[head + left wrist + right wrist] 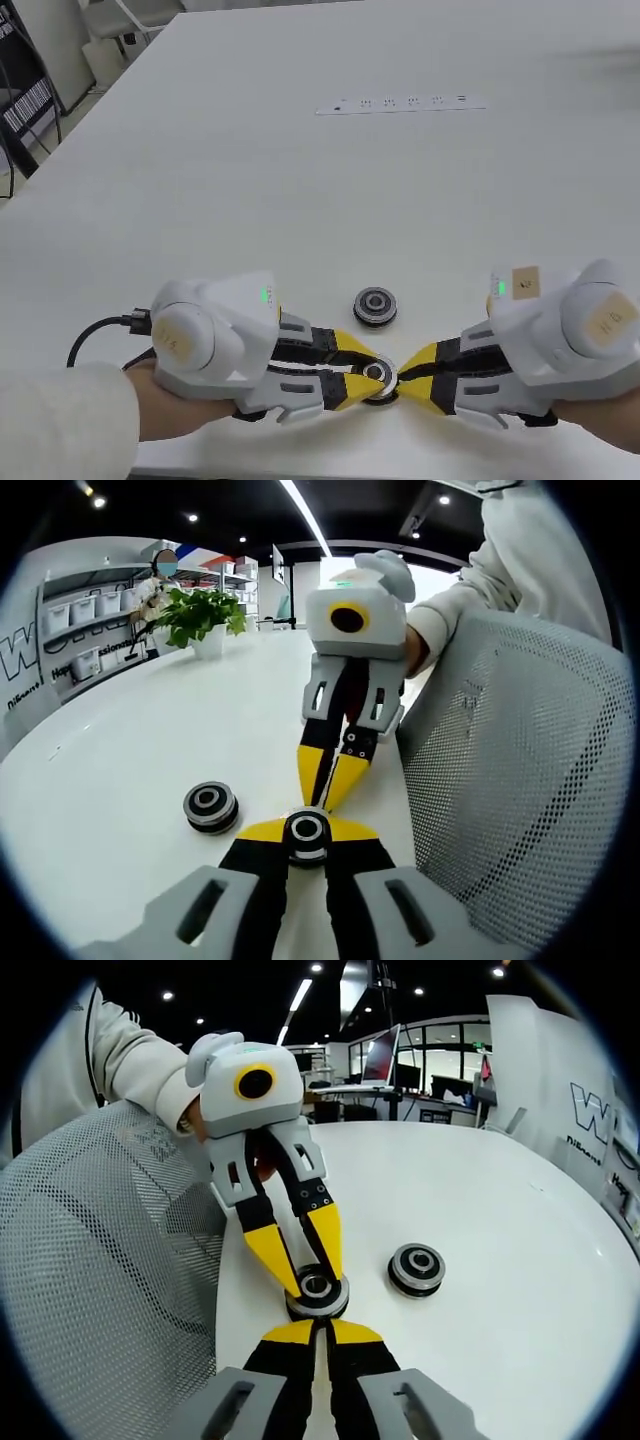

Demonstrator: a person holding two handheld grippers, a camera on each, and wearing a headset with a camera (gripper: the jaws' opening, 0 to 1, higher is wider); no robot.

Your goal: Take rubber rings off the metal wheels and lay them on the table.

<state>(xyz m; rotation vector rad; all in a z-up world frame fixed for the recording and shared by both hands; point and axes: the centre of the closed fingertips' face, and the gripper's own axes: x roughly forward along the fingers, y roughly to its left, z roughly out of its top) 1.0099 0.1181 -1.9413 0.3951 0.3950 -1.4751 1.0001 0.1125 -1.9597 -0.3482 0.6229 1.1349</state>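
Grey mesh office chair (pixel 520 780) fills right of left gripper view. Leafy green plant in white pot (pixel 200 620) far back, shelves w/ white storage bins (pixel 85 620) behind it. White flush socket strip (pixel 400 103) far side, head view. Dark monitor (pixel 385 1055) in bg.

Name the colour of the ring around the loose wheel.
Black, around the silver loose wheel; clearest in the right gripper view.

Black-ringed metal wheel (pixel 375 306) flat on table (pixel 300 200), second wheel (pixel 376 374) just nearer, clamped in left hand-held gripper (pixel 372 380)
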